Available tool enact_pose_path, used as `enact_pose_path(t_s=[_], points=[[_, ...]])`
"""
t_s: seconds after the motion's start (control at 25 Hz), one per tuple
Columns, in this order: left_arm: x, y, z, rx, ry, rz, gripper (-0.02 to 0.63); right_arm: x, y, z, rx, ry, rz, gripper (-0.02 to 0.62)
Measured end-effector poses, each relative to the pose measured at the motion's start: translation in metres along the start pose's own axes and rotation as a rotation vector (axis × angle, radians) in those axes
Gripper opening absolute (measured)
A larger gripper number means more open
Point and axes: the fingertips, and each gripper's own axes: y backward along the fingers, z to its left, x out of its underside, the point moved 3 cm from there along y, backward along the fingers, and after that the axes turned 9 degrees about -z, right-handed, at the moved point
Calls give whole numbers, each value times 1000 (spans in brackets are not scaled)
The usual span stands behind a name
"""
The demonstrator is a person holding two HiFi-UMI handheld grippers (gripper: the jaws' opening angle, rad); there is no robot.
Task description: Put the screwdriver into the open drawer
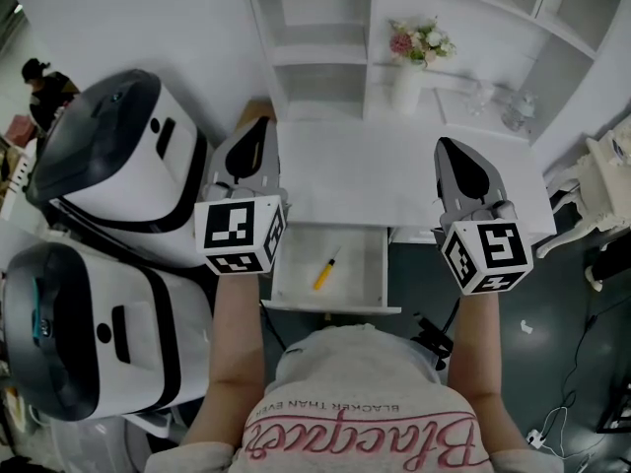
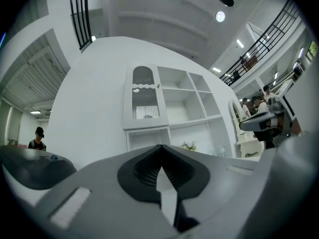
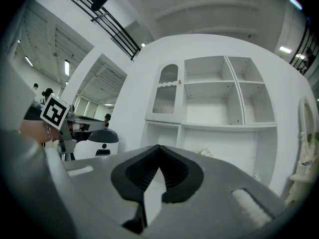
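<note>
Judging by the yellow screwdriver (image 1: 326, 268) lying inside the open drawer (image 1: 361, 262), the left gripper (image 1: 253, 134) and right gripper (image 1: 453, 152), both clenched empty, should back away without bumping it.

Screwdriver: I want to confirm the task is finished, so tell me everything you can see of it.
The screwdriver shows only in the head view. It has a yellow plastic-looking handle and a thin shaft, its tip too small to make out. It lies flat and diagonal on the floor of the open white drawer, handle toward the drawer's front, shaft pointing back and right, clear of the walls. Nothing else touches it.
</note>
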Motion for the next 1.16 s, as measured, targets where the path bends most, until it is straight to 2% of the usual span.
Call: enact_pose_path(t_s=[0.32,0.68,1.16], points=[[-7,0,-1,13,-8,-20,14,-9,-1,-4,26,48,-17,0],[-8,1,0,23,-24,-26,14,-10,-2,-2,27,50,-20,0],[-13,4,3,35,15,-48,15,-9,-1,-1,35,51,-16,0]])
